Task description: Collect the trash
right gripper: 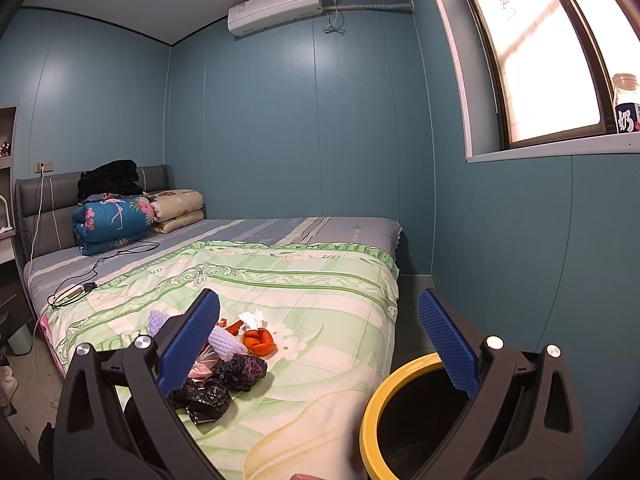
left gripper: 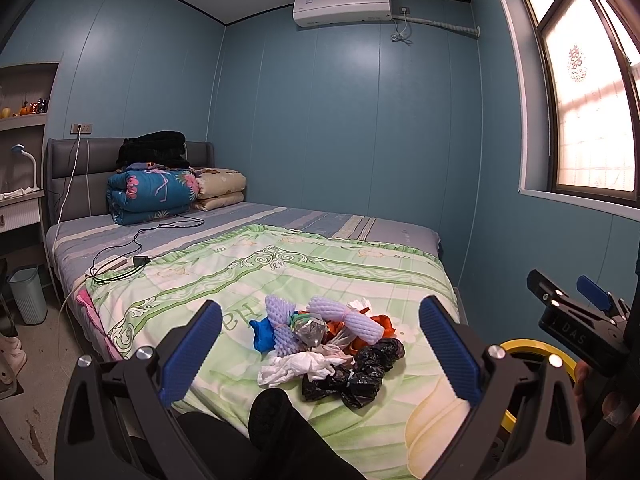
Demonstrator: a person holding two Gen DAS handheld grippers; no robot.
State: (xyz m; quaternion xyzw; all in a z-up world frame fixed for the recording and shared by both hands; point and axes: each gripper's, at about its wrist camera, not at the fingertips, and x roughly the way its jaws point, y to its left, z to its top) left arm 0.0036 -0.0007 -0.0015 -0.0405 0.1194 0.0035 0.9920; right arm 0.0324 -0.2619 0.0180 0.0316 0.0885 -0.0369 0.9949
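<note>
Nearby, dark-lined yellow-rimmed bin [right gripper: 370,412], contents unseen.

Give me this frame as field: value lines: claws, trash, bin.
left claw: open, empty, aimed at trash
right claw: open, empty, beside bin
trash: pile on bed; foam nets, black bags, white, red and blue scraps
bin: yellow rim, dark inside, at bed's near right corner; contents not visible
</note>
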